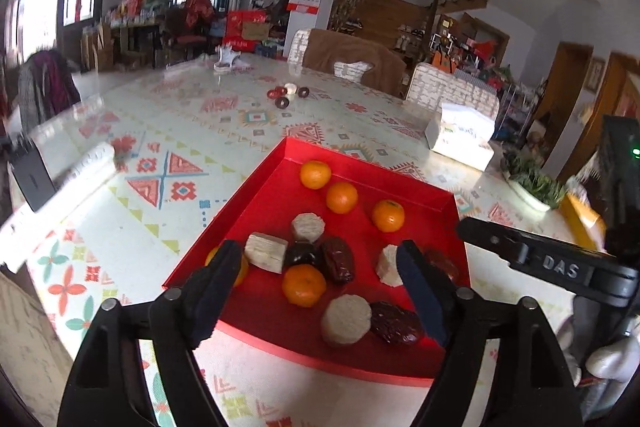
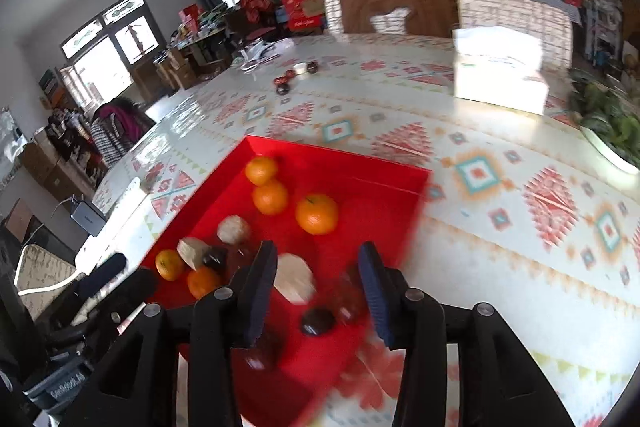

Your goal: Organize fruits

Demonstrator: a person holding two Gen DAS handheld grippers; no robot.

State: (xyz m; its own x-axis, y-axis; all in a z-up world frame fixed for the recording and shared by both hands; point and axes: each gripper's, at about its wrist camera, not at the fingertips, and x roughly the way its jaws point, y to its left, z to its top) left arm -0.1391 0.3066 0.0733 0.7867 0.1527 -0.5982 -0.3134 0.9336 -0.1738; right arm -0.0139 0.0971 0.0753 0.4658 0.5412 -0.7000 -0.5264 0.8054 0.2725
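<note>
Red, shallow cardboard tray [image 1: 260,187] holds mixed fruit: three small orange mandarins [image 1: 342,197] lined toward 12 o'clock. Both the left gripper [image 1: 318,291] and right gripper [image 2: 318,297] are held wide open, empty. A pale cane chunk [image 2: 294,277] should be centred between pads before closing.

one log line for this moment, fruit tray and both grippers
left hand-held gripper: open, empty | right hand-held gripper: open, empty | red tray: oranges, dates, pale chunks mixed

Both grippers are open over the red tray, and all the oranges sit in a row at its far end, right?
Not all. Three oranges line the far end of the red tray; two more lie near the open left gripper, as the left wrist view shows. The right gripper is open.
</note>
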